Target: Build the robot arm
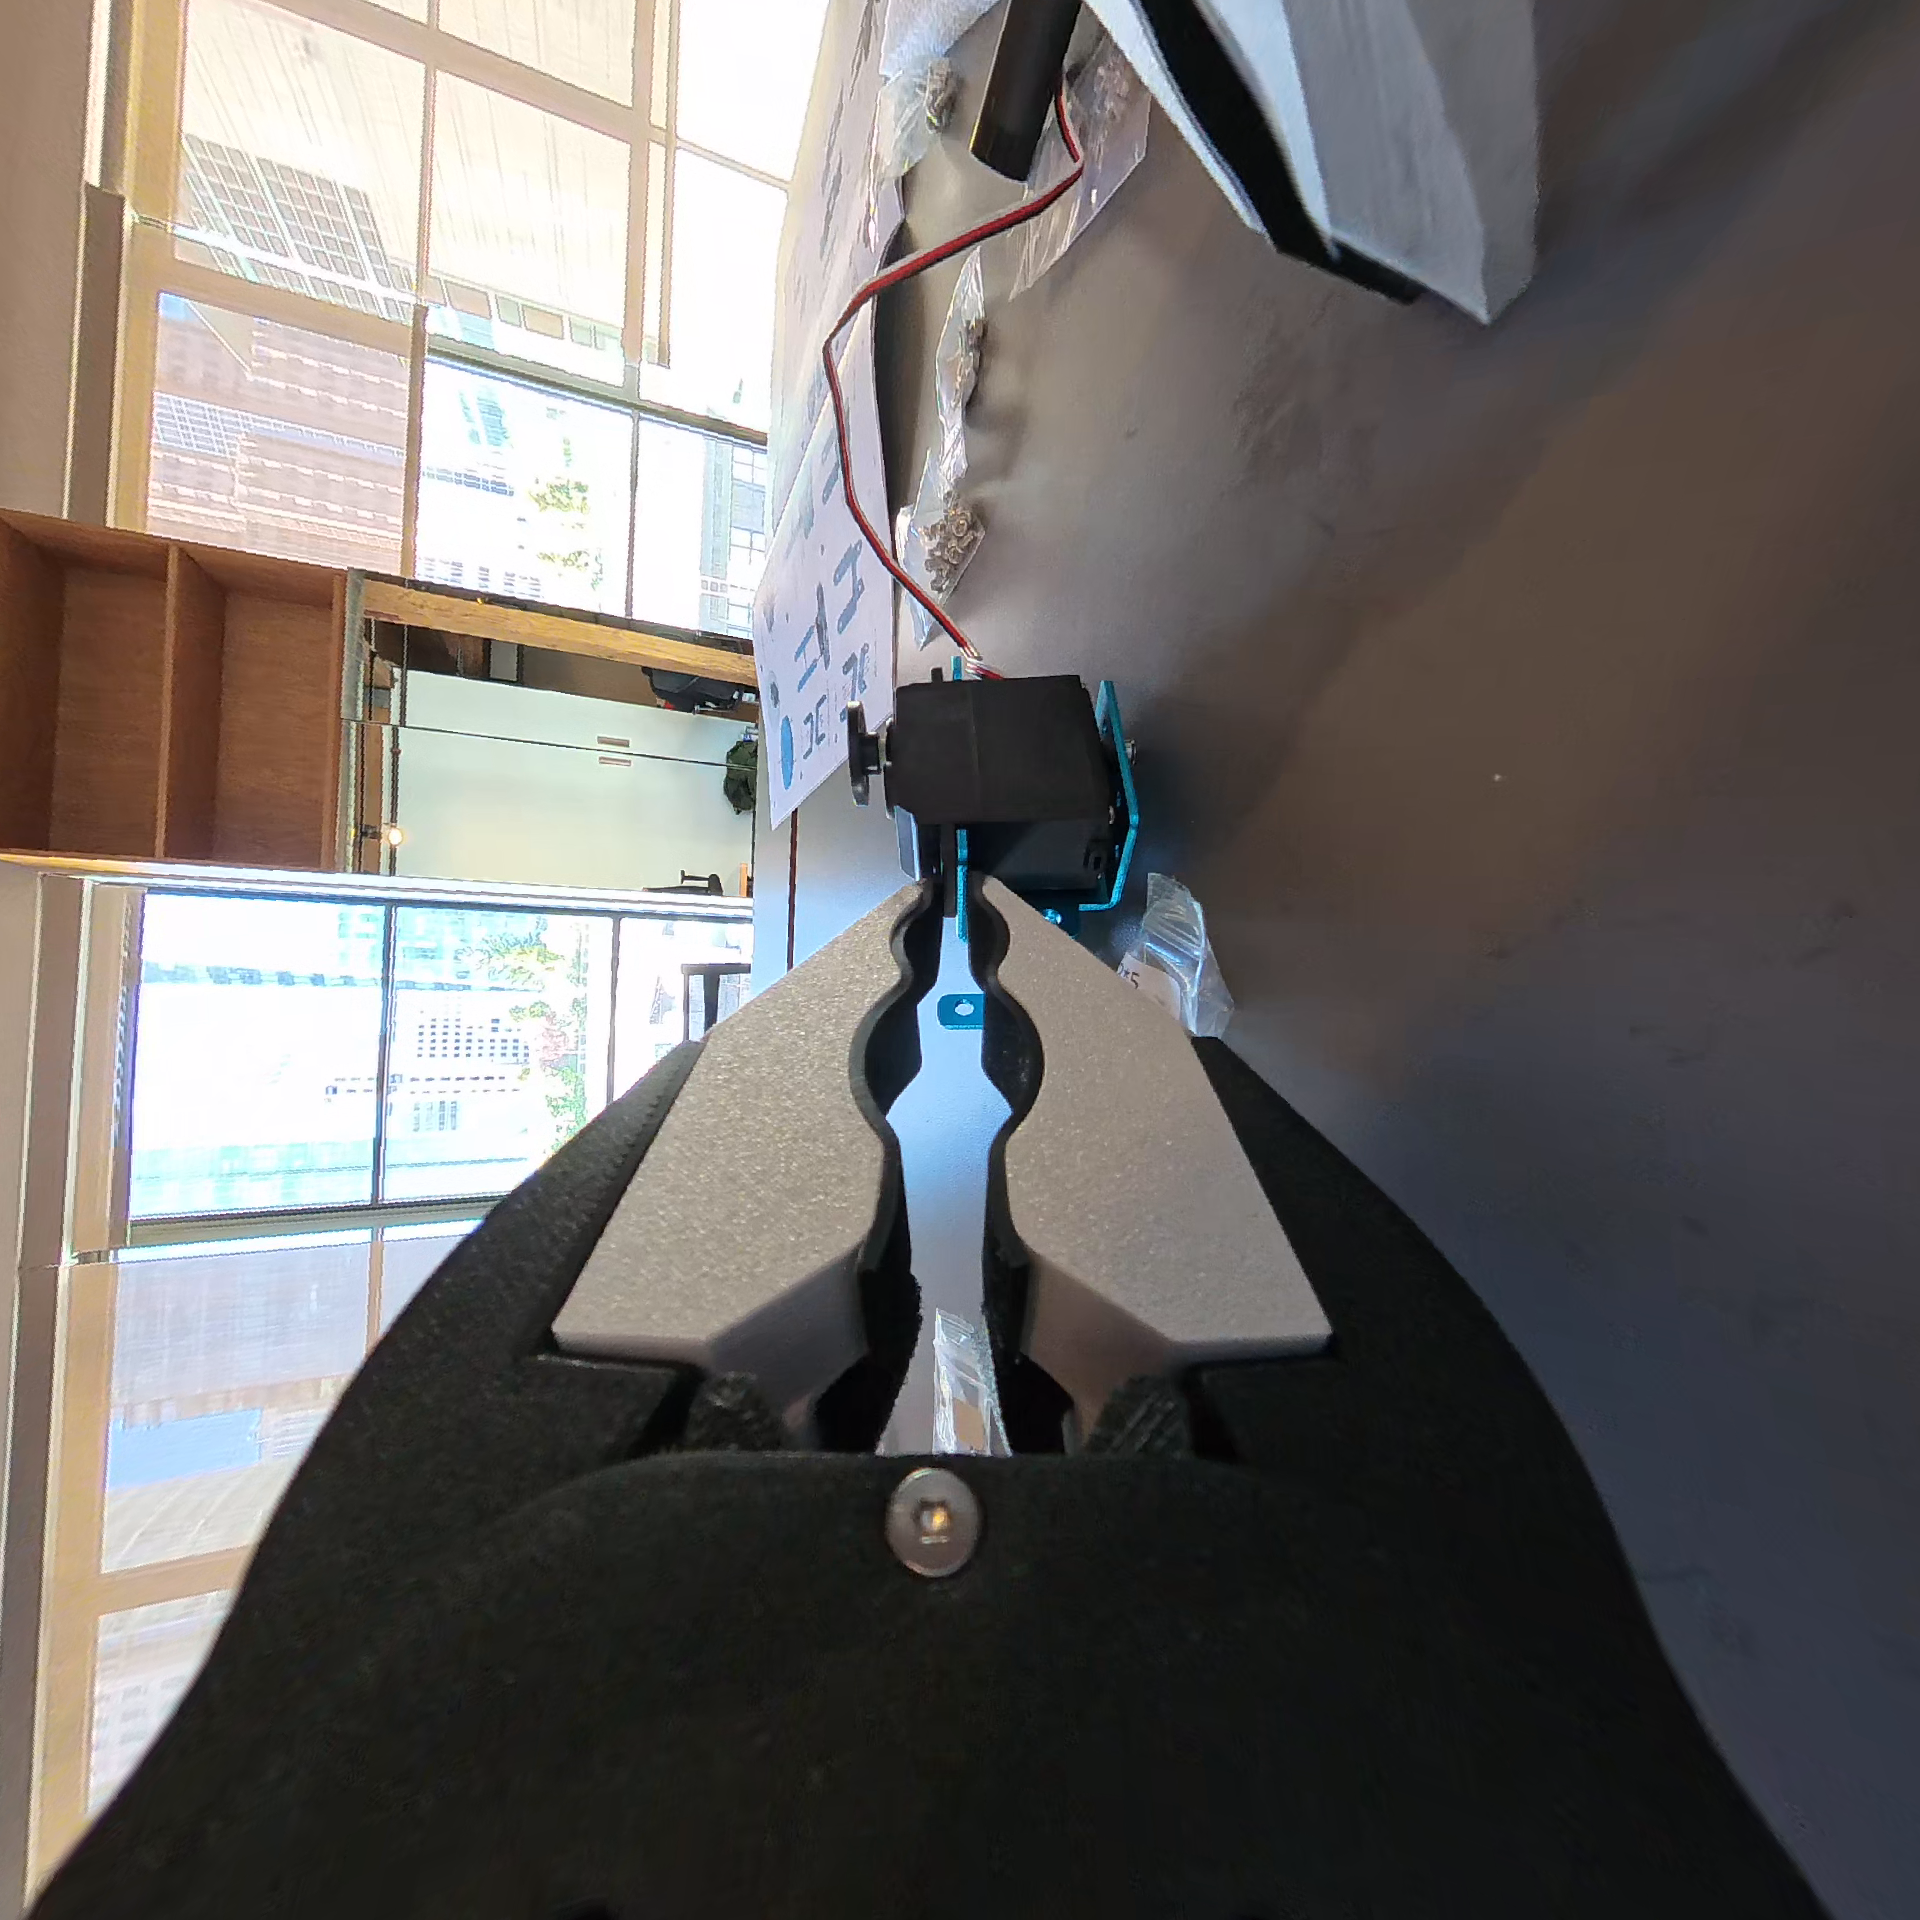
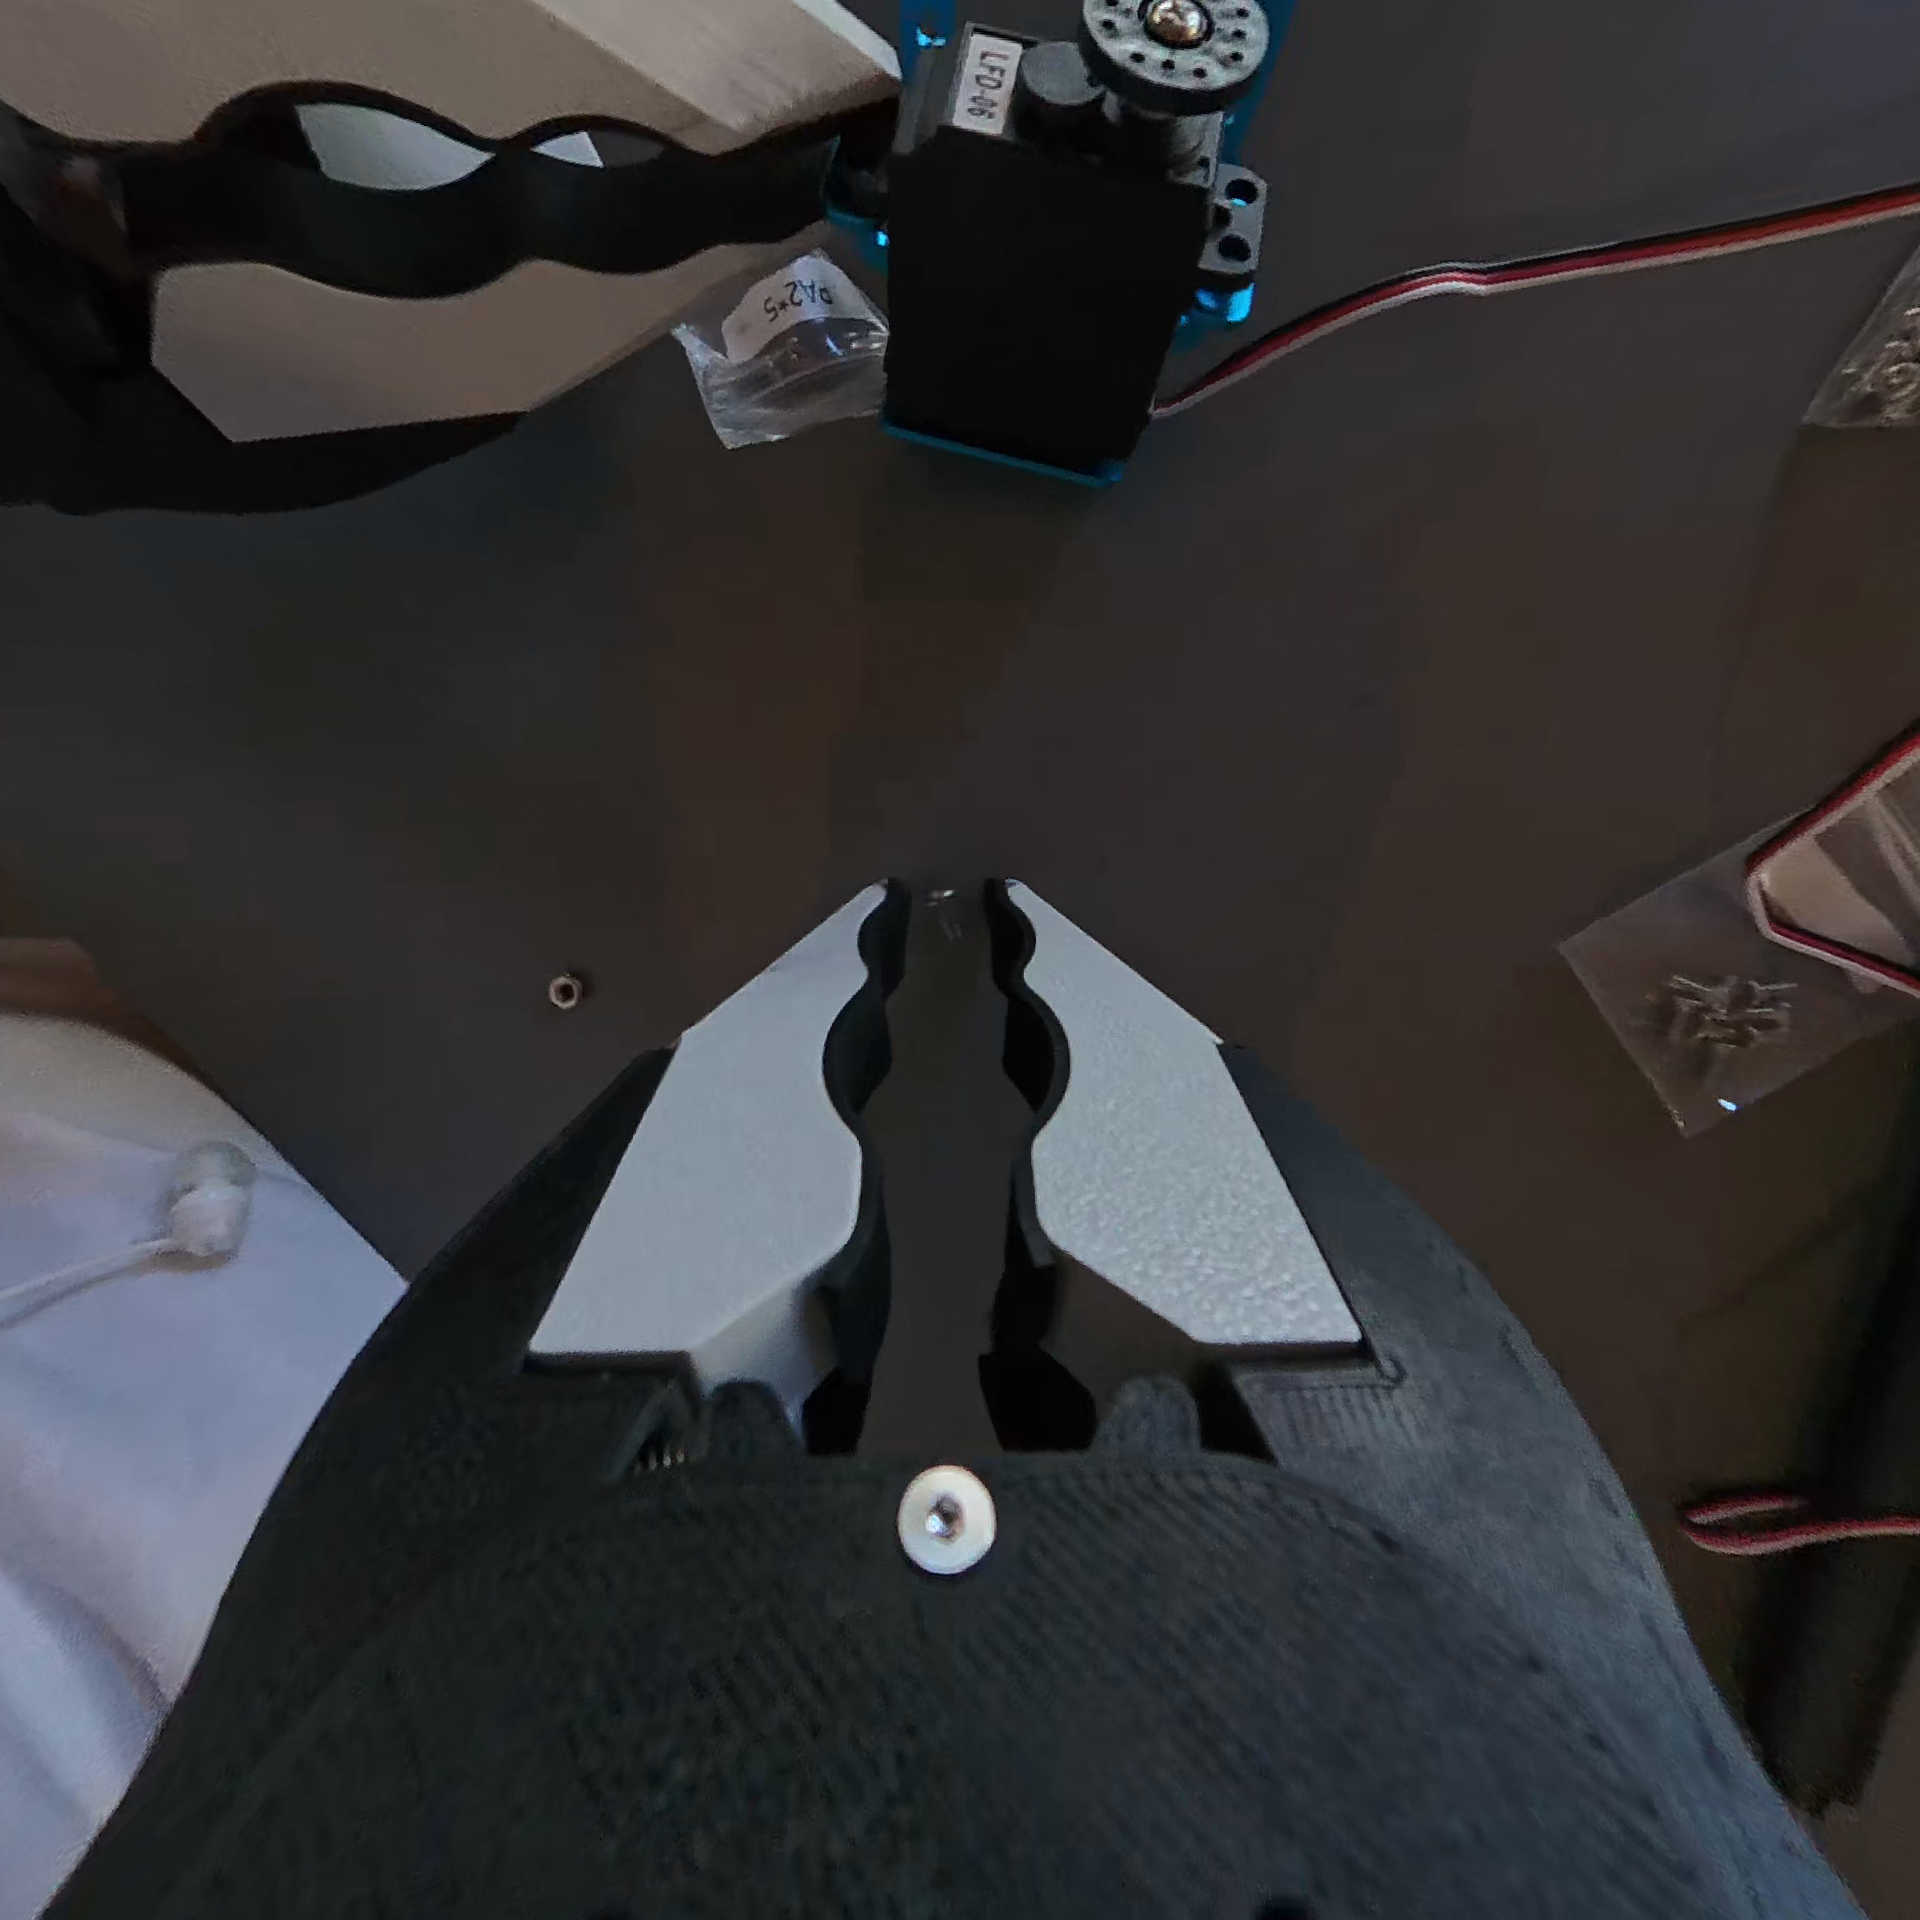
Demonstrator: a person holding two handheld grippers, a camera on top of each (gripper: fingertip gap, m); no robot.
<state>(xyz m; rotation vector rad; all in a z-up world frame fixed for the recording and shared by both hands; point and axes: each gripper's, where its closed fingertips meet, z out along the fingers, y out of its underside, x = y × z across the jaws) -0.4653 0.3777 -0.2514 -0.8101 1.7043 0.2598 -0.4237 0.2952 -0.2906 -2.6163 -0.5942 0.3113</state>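
**Left gripper** (image 1: 958,896): tongs drawn almost together, pinching a thin flange of the teal bracket (image 1: 1114,800). The right wrist view shows the same gripper (image 2: 831,177) from the side, with its tips against the bracket's (image 2: 997,457) edge.

**Servo** (image 1: 997,758): a black block seated in the teal bracket, standing on the dark tabletop (image 1: 1558,831) well in from its edges. Only the right wrist view shows the servo (image 2: 1018,291) from above, with its round perforated horn (image 2: 1174,42) and a white label on its casing. A red, black and white cable (image 1: 862,436) runs away from it.

**Right gripper** (image 2: 945,899): tongs narrow, with a slim gap at the tips. A small screw (image 2: 942,902) sits in that gap. I cannot tell whether it is pinched or only lying on the tabletop (image 2: 520,675). The left wrist view shows just this gripper's white-and-black fingers (image 1: 1351,135).

**Loose nut** (image 2: 564,990): on bare tabletop near the right gripper; right wrist view only.

**Small labelled bag** (image 2: 800,343): just beside the bracket, between it and the left gripper; also seen in the left wrist view (image 1: 1174,945).

**Hardware bags** (image 1: 951,530): clear, strung along the tabletop toward its window-side edge.

**Printed sheet** (image 1: 826,675): lying along that edge; left wrist view only.

**White garment** (image 2: 104,1351): at the near edge, with a drawstring toggle (image 2: 213,1195); right wrist view only.
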